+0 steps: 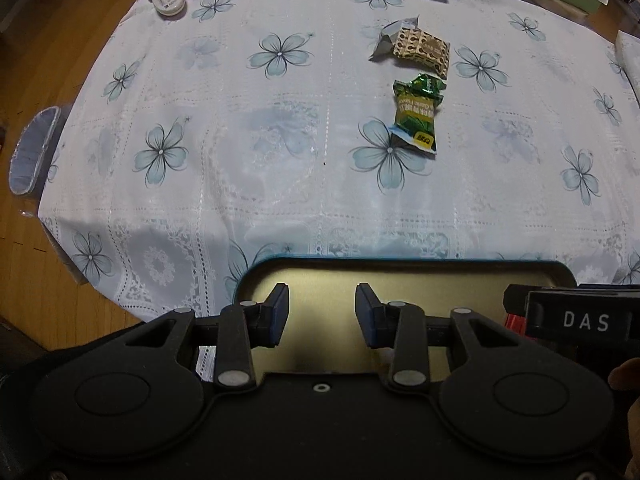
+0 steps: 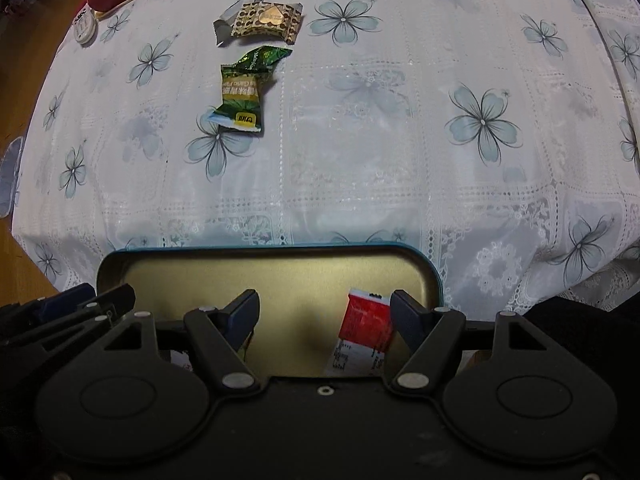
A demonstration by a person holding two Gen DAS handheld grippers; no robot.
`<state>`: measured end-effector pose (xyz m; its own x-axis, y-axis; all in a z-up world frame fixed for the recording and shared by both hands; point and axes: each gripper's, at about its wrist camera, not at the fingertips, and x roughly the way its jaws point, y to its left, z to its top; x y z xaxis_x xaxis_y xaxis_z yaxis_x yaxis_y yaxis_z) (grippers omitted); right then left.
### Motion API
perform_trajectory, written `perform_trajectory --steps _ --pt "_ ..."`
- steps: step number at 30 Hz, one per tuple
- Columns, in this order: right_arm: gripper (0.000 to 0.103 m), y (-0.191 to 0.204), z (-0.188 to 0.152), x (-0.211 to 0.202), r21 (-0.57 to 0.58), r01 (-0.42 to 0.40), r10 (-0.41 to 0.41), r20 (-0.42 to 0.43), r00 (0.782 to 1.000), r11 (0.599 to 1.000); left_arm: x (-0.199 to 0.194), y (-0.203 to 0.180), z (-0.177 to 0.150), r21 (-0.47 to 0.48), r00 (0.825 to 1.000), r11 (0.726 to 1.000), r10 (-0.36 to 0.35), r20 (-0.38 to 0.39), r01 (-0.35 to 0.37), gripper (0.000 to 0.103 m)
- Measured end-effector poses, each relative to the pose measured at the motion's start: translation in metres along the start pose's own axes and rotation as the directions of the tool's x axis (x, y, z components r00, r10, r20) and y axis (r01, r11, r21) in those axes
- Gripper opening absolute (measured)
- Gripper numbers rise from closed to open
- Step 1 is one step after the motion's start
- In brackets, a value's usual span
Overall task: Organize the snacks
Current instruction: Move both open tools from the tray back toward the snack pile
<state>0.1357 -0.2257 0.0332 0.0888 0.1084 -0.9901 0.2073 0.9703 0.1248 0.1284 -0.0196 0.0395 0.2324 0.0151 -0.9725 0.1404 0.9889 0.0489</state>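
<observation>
Below, red packet in tin (gold-lined).

Green snack beside brown snack

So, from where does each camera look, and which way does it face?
Left wrist: sits on the left tool, looks down over the tin and tablecloth; its own open fingers and part of the right tool show.
Right wrist: sits on the right tool, looks down likewise; open fingers show, red packet in the tin.
Both share the tin, green snack and brown snack.
</observation>
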Motion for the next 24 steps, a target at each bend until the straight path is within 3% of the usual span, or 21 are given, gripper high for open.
perform_trajectory --steps 11,24 --pt "0.074 0.010 0.060 0.005 0.041 0.022 -0.024 0.057 0.998 0.999 0.018 0.009 0.064 -0.028 1.000 1.000 0.007 0.019 -0.007 0.047" --pt "0.075 0.015 0.121 0.027 0.192 -0.041 0.029 0.062 0.998 0.980 0.055 0.023 0.132 -0.078 0.999 0.996 0.045 0.025 -0.043 0.047"
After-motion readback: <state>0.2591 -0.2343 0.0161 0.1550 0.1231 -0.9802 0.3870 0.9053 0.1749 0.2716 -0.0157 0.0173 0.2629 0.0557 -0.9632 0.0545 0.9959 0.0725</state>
